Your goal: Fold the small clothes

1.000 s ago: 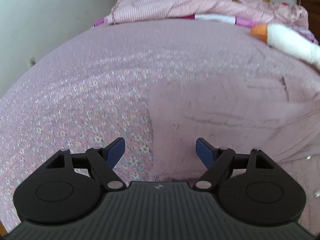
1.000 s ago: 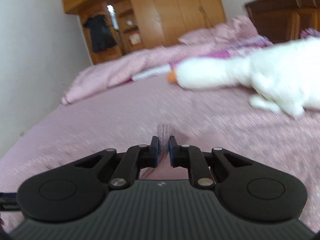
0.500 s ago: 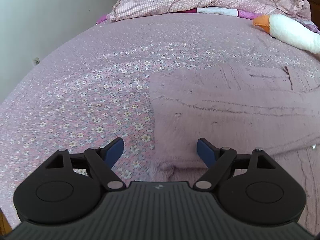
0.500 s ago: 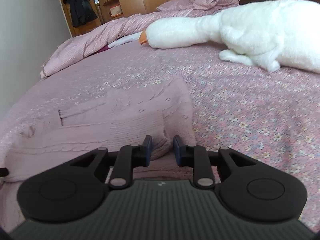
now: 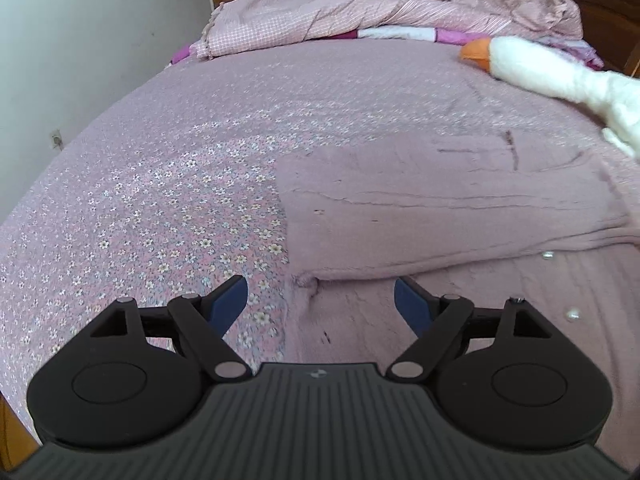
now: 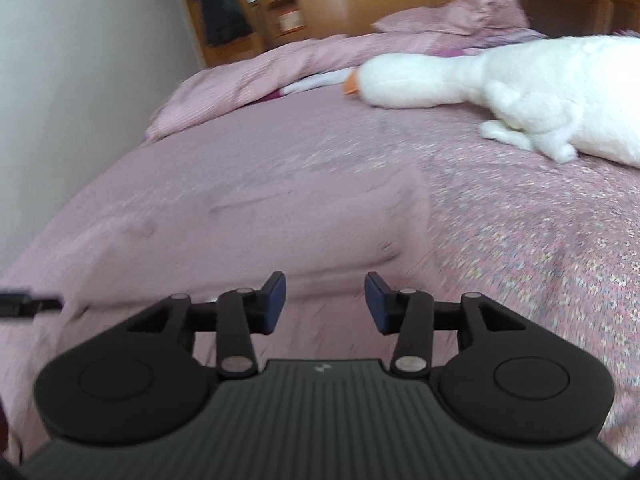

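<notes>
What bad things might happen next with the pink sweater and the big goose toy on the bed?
The folded sweater lies loose, since the left gripper and right gripper are both open; a clumsy grab might undo the fold. The plush goose lies close to the sweater's far corner, so it might get bumped. Small pearl buttons near the edge might snag a finger.

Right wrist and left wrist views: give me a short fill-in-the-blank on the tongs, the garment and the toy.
1. Both the left tongs and the right tongs are ____.
2. The sweater lies on the ____.
3. The goose has an ____ beak.

Missing words: open; bed; orange
</notes>
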Available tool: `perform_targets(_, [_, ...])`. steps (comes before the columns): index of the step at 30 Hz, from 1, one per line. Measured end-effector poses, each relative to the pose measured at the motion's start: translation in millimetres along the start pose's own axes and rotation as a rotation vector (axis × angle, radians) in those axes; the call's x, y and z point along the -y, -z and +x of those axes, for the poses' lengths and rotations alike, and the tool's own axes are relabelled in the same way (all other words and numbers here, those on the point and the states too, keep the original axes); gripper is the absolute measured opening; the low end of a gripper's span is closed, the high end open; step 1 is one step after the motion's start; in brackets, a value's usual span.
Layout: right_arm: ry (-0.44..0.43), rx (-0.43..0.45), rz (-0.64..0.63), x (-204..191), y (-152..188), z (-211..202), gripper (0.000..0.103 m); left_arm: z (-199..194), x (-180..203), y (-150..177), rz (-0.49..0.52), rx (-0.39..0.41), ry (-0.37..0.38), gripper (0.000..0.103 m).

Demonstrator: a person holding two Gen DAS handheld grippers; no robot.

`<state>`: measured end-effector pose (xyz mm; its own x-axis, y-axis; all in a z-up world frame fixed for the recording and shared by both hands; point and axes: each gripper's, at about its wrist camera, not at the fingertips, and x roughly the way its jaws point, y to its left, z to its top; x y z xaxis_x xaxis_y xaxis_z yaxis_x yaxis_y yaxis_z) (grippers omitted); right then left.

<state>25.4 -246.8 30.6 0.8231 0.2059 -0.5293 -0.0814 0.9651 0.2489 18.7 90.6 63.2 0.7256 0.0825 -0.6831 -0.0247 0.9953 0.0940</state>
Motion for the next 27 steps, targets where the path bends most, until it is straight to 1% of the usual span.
perform_targets(5, [-0.022, -0.098, -0.099, -23.2, 26.7, -19.8, 0.046, -30.3, 2.0, 12.7, 0.005, 0.005, 0.032, 0.086])
perform_targets(9, [-0.003, -0.145, -0.197, -40.3, 53.5, -34.5, 0.046, -46.6, 7.0, 32.2, 0.014, -0.012, 0.06, 0.086])
perform_targets(12, [0.046, -0.176, -0.293, -50.5, 72.6, -39.6, 0.046, -50.3, 12.0, 47.9, 0.037, -0.025, 0.069, 0.086])
perform_targets(15, [0.129, -0.204, -0.349, -53.7, 85.5, -40.3, 0.046, -55.3, 18.3, 64.6, 0.056, -0.034, 0.081, 0.086])
perform_targets(17, [0.184, -0.199, -0.386, -55.6, 93.4, -43.3, 0.044, -57.8, 22.0, 73.7, 0.065, -0.037, 0.087, 0.086])
perform_targets(18, [0.214, -0.194, -0.394, -55.5, 95.8, -45.8, 0.035, -58.9, 23.5, 77.4, 0.071, -0.037, 0.087, 0.086])
perform_targets(19, [0.24, -0.191, -0.396, -54.9, 97.7, -49.2, 0.019, -61.0, 24.8, 83.1, 0.078, -0.037, 0.087, 0.086])
perform_targets(20, [0.251, -0.185, -0.385, -52.8, 99.1, -53.7, 0.017, -62.8, 25.7, 87.6, 0.084, -0.037, 0.086, 0.086])
perform_targets(22, [0.266, -0.164, -0.349, -48.3, 99.6, -64.8, 0.015, -65.7, 25.4, 95.2, 0.088, -0.038, 0.085, 0.086])
perform_targets(25, [0.31, -0.115, -0.295, -38.6, 100.2, -85.8, 0.015, -71.0, 24.6, 105.1, 0.09, -0.038, 0.087, 0.086])
perform_targets(27, [0.322, -0.106, -0.256, -30.5, 100.5, -98.5, 0.015, -73.7, 24.0, 111.1, 0.096, -0.045, 0.092, 0.086])
